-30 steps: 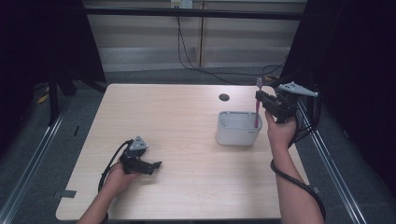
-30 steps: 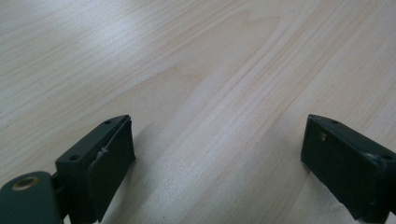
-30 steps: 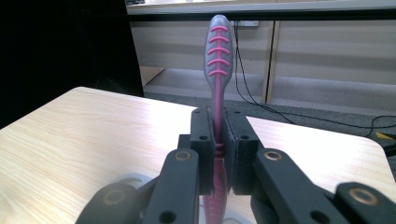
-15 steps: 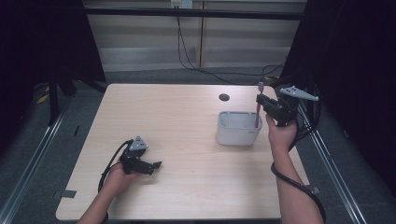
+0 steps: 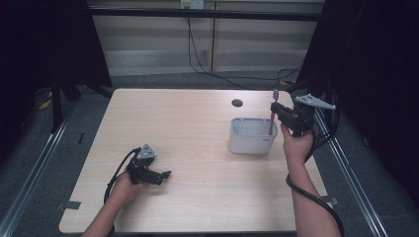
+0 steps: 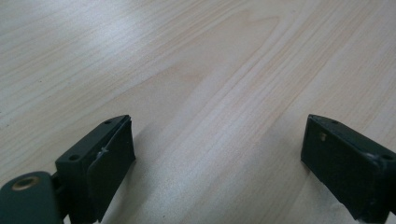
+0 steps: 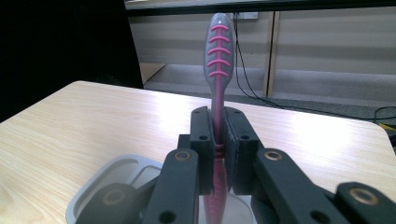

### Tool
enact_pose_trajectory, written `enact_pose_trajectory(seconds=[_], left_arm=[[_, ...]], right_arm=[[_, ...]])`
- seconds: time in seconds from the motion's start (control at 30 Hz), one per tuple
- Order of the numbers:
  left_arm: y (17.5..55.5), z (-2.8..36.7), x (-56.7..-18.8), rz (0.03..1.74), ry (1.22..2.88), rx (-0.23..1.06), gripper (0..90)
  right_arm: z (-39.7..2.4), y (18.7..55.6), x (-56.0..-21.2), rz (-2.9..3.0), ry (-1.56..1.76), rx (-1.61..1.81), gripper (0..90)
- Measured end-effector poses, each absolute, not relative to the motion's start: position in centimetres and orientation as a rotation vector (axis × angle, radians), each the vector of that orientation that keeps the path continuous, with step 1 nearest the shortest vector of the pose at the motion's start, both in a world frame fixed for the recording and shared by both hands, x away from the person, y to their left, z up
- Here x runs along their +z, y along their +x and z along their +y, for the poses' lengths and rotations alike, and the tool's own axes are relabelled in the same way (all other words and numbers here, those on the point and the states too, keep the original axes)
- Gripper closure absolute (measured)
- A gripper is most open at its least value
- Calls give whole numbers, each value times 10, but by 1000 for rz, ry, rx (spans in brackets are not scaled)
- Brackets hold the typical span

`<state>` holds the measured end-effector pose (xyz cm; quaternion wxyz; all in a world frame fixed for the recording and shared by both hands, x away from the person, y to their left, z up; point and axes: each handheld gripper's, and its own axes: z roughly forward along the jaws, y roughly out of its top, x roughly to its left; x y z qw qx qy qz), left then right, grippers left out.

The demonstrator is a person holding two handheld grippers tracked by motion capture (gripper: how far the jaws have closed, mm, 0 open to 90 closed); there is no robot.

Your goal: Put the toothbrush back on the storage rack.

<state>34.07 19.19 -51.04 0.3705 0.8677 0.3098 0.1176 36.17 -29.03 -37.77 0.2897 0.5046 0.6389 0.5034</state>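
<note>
High view: the right gripper (image 5: 282, 114), held over the table (image 5: 197, 207) near its right edge, pinches a pink toothbrush (image 5: 272, 114) upright, its lower end dipping into the right side of the grey holder (image 5: 251, 137). Right gripper view: the jaws are pressed tight on the toothbrush (image 7: 218, 65) stem, ribbed end up, the holder (image 7: 100, 186) rim just below.

Change since the earlier frames: the right hand and toothbrush sit slightly lower and closer to the holder; the shift is small, and the grip is unchanged. Read as a judgement, the toothbrush is partway into the holder and not yet released; lowering and opening the jaws remain.

The left gripper (image 5: 163, 176) rests near the table's front-left corner, as before; in the left gripper view its jaws stand spread wide over bare wood, holding nothing. The holder and the dark hole (image 5: 237, 103) near the far edge have not moved.
</note>
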Motion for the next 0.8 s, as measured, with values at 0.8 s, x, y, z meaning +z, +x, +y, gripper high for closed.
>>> enact_pose_trajectory(seconds=[0.8], left_arm=[[341,192,-510,795,2225,301,91]], right_arm=[[-294,355,-389,1721,1358,1330,830]])
